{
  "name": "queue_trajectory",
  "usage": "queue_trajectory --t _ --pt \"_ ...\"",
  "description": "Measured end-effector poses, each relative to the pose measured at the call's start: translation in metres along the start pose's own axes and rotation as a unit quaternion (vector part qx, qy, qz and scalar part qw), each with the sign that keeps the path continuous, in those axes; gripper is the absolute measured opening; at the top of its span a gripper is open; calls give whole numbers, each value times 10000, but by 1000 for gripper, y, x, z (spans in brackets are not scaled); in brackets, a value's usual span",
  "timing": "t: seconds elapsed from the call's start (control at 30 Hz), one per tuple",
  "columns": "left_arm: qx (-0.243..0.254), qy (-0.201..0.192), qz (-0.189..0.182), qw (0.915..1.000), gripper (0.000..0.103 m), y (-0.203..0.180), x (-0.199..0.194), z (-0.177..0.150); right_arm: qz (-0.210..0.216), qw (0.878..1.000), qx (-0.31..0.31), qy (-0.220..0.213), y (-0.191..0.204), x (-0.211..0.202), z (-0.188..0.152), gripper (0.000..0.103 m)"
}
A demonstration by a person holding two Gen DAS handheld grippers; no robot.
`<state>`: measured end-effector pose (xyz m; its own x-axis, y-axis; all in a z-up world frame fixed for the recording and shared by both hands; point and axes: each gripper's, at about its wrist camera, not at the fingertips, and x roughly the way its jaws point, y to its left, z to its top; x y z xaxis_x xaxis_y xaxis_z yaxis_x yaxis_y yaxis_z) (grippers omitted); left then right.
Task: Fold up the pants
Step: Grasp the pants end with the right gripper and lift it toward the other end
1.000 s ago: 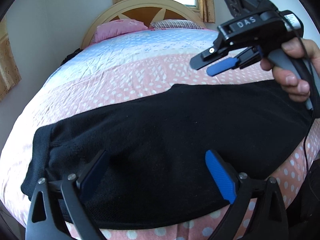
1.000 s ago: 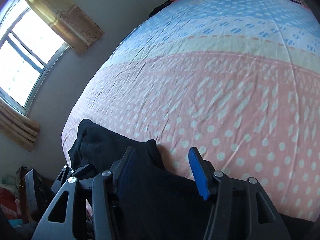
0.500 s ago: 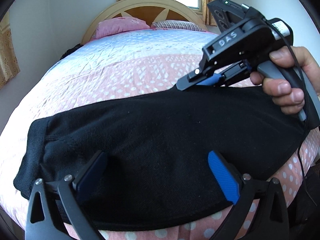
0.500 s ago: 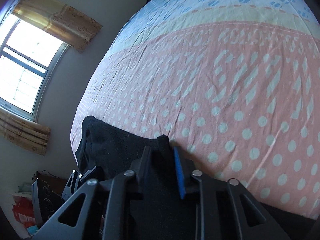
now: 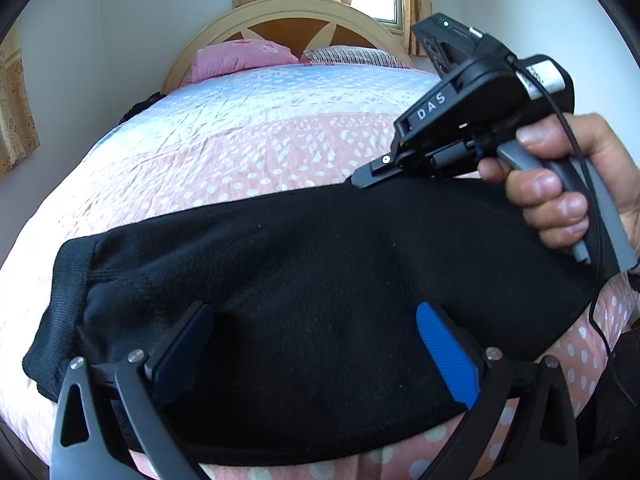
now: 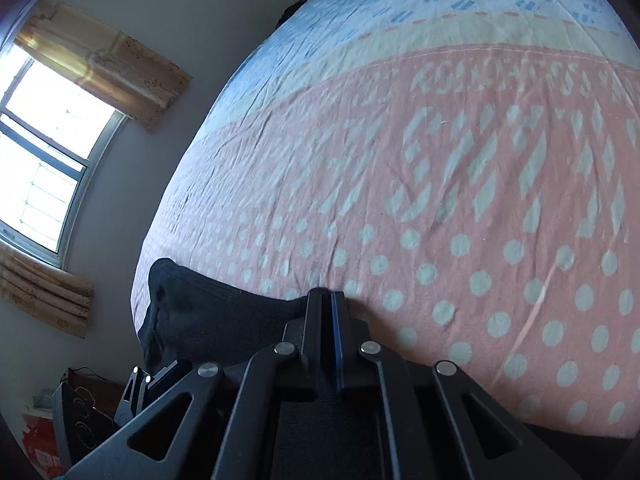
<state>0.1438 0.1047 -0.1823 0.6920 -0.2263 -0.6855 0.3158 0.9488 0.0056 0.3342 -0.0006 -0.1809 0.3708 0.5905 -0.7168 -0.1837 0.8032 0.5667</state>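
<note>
Black pants lie across the near end of the bed, ribbed cuff at the left. My left gripper is open, its blue pads spread above the pants' near part. My right gripper is held by a hand at the right and is shut on the pants' far edge. In the right wrist view the right gripper is closed on a pinch of the black pants.
The bed has a pink dotted and blue bedsheet, also in the right wrist view. A pink pillow and a striped pillow lie by the wooden headboard. A curtained window is at the left.
The right gripper came down onto the pants' far edge and closed on the fabric. The left gripper stayed open over the near part.
</note>
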Motion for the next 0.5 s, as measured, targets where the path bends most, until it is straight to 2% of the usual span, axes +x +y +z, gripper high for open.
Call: queue_trajectory --t 0.07,0.1,0.13,0.2,0.37,0.43,0.5 --pt "-18 -12 -9 10000 103 1 -1 -1 18 10000 -59 25 1 -7 -1 6" --pt "-18 -22 -2 10000 103 0 -1 -1 -30 9999 -132 12 3 -11 -3 14" --pt "-9 -34 7 10000 103 0 -2 -2 -115 9997 -220 -44 4 -20 -5 29" --pt "-22 -41 3 10000 103 1 -2 -2 -206 9991 -326 -198 0 -40 -12 49" --pt "32 -110 203 9997 103 -5 -8 3 -378 9969 -126 -685 -43 -115 -37 49" --pt "174 -280 270 9991 103 -14 -16 7 -602 9936 -20 -955 -65 -152 -51 49" --pt "355 -445 174 9982 103 -27 -23 12 -895 9876 120 -1281 -89 -196 -70 49"
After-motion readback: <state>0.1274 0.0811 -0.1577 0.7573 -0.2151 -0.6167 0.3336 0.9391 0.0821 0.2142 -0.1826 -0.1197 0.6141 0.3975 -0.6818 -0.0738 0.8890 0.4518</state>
